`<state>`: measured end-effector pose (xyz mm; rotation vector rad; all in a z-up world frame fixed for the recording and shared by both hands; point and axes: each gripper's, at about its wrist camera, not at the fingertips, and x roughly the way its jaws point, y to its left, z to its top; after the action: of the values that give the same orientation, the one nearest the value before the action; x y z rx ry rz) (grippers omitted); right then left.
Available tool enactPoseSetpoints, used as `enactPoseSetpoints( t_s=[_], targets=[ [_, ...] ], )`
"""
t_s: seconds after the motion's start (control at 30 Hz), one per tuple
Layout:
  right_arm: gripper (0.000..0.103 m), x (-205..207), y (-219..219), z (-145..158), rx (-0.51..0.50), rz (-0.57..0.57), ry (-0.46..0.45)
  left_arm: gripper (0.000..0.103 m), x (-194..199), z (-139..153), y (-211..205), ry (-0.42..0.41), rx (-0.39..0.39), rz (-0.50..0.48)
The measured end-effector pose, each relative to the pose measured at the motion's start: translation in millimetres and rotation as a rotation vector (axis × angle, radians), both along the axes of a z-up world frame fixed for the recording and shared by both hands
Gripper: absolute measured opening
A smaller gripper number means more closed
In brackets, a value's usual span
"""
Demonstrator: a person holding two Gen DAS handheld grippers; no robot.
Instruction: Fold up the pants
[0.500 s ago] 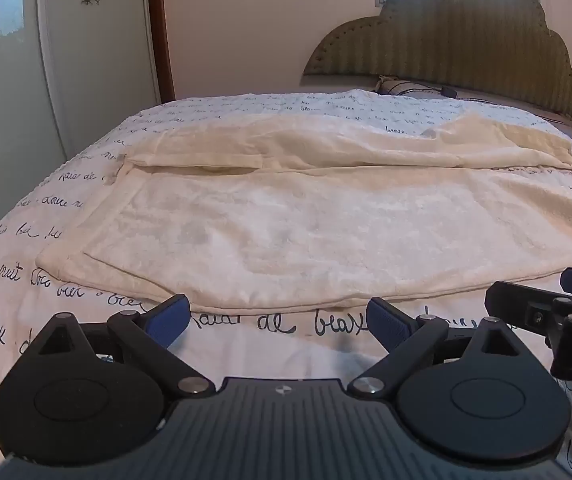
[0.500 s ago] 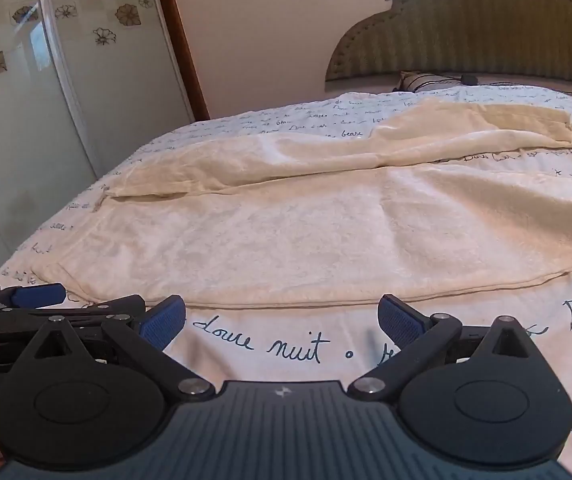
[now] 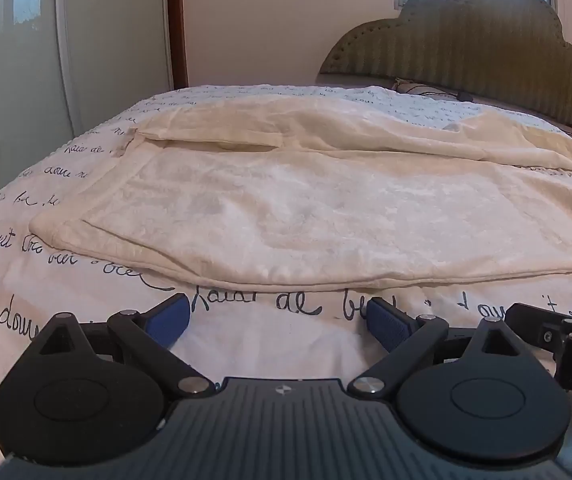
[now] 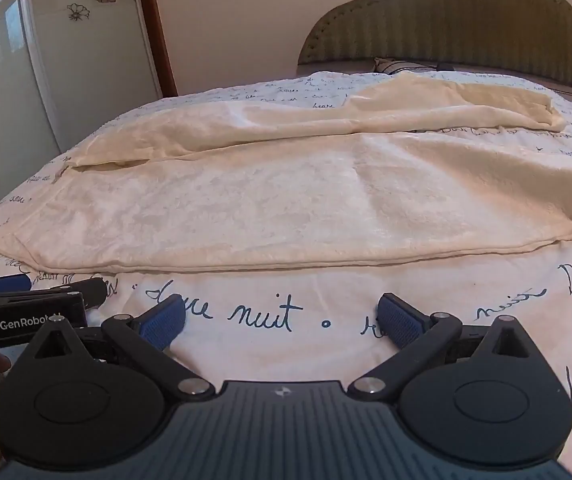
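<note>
Both grippers' fingers (image 3: 390,322) (image 4: 400,320) gape wide, empty, just short of pants (image 3: 306,216).

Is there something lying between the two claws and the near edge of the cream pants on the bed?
Nothing visible. Only bare printed bedsheet lies between the open left claw, the open right claw and the pants.

The right tool (image 4: 281,318) is hovering wide open over the script-printed white bedsheet (image 4: 269,312), cream fleece pants (image 4: 286,204) lying just ahead.

Cream pants (image 3: 310,216) lie flat on script-printed bed (image 3: 253,344).
</note>
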<state>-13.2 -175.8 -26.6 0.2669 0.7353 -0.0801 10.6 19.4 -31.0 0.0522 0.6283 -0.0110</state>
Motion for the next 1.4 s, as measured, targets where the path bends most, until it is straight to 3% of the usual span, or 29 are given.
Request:
enactPoseSetpoints(
  t_s=[0.13, 0.3, 0.57, 1.4],
  targets=[
    [0.103, 14.2, 9.9, -0.5, -0.003, 0.000, 0.024, 0.098, -0.9, -4.4, -4.4, -0.011, 0.030, -0.015],
    [0.103, 14.0, 17.1, -0.2, -0.032, -0.011, 0.016, 0.100, -1.0, -7.9, -2.9, -0.012, 0.015, -0.018],
    [0.103, 6.4, 3.3, -1.6, 0.051, -0.035, -0.031, 0.102, -1.8, -9.7, -3.4, -0.012, 0.004, -0.020],
    [0.103, 2.5, -1.3, -3.7, 0.067, -0.040, -0.044, 0.103, -3.2, -11.7, -6.5, -0.013, -0.003, -0.019]
  ],
)
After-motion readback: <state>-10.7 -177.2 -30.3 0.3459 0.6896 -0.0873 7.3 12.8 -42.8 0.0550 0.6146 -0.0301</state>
